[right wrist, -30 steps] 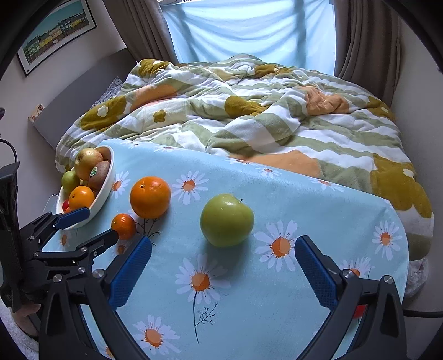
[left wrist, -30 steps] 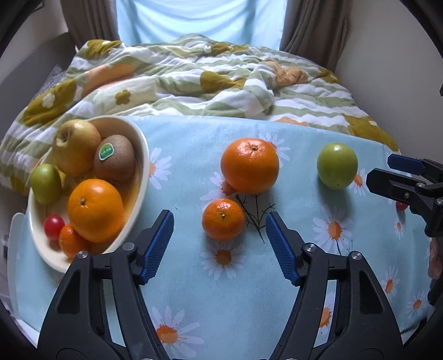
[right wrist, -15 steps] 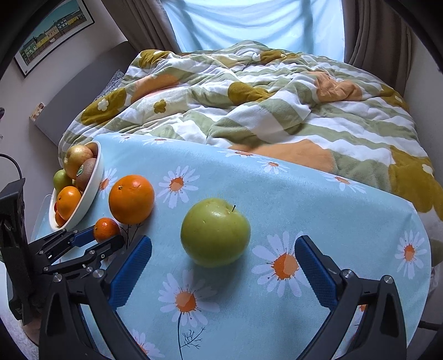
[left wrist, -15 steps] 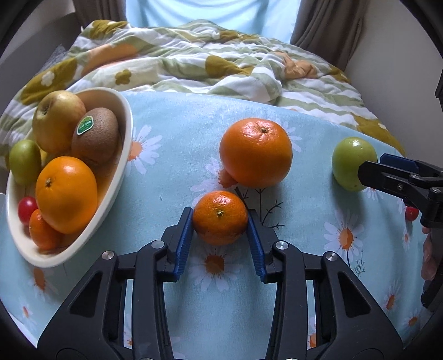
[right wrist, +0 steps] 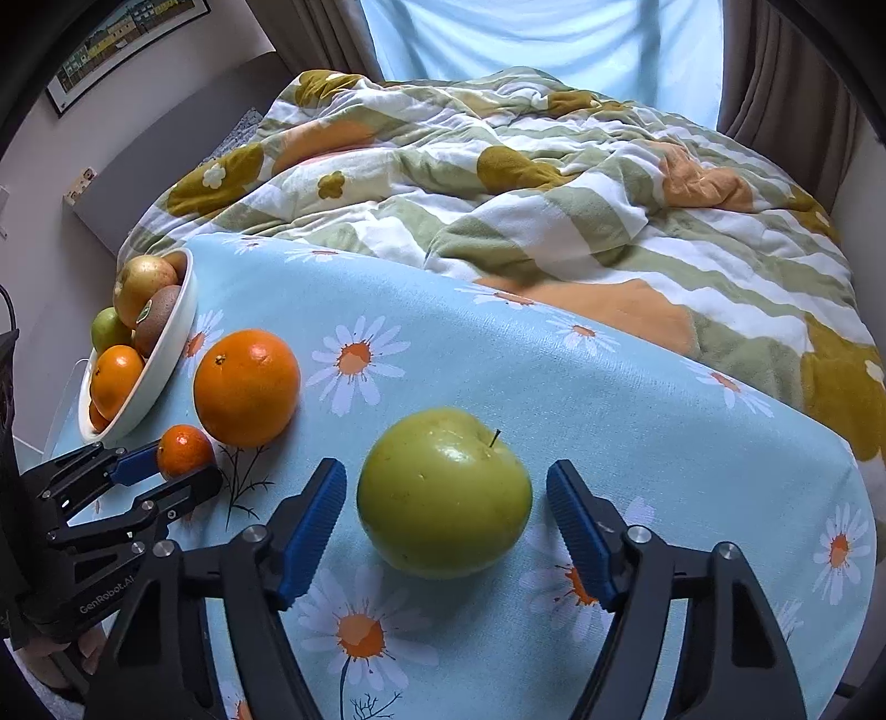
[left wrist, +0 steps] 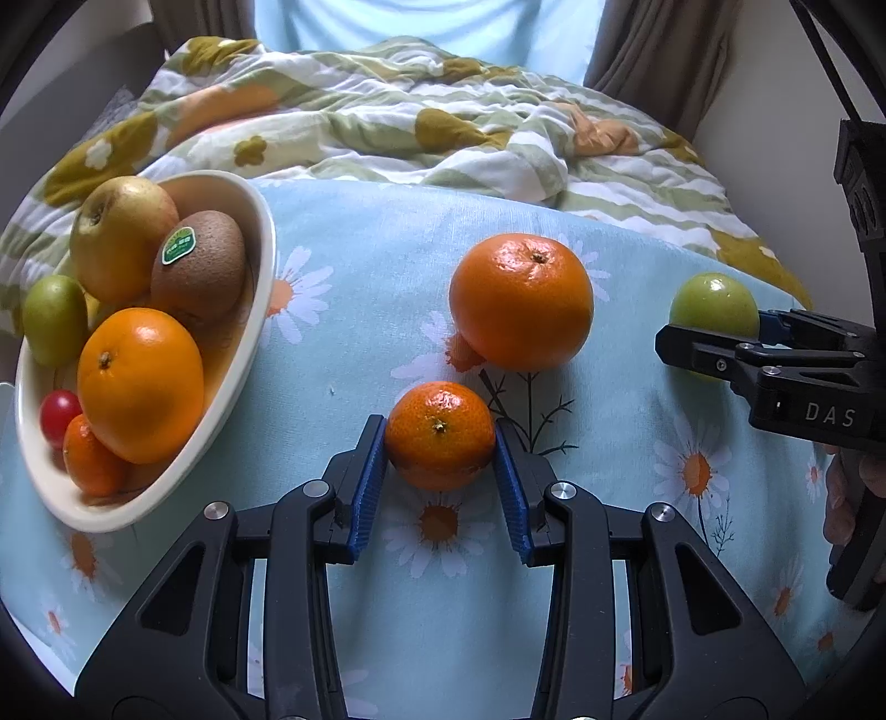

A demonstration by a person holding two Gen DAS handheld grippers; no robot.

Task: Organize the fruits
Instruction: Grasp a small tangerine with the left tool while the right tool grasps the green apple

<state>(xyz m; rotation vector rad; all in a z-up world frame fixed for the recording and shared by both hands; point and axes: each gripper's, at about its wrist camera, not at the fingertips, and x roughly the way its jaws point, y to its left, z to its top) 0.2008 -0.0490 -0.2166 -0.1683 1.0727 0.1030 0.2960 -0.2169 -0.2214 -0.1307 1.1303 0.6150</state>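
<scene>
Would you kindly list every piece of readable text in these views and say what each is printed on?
"DAS": white letters on the right gripper, left wrist view; possibly cut off at the frame edge.
"GenRobot.AI": on the left gripper, right wrist view.
Green sticker on the kiwi: print too small to read.
Framed picture on the wall: no legible text.

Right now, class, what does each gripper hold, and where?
Left gripper clamps the small mandarin by its sides. Right gripper is closing around the green apple, pads not yet touching.

Evenly lit by soft daylight from the curtained window (right wrist: 542,50) at twelve o'clock, with glints on the fruit, faint shadows toward six, sharp focus, and fisheye bending under black vignetted corners.
</scene>
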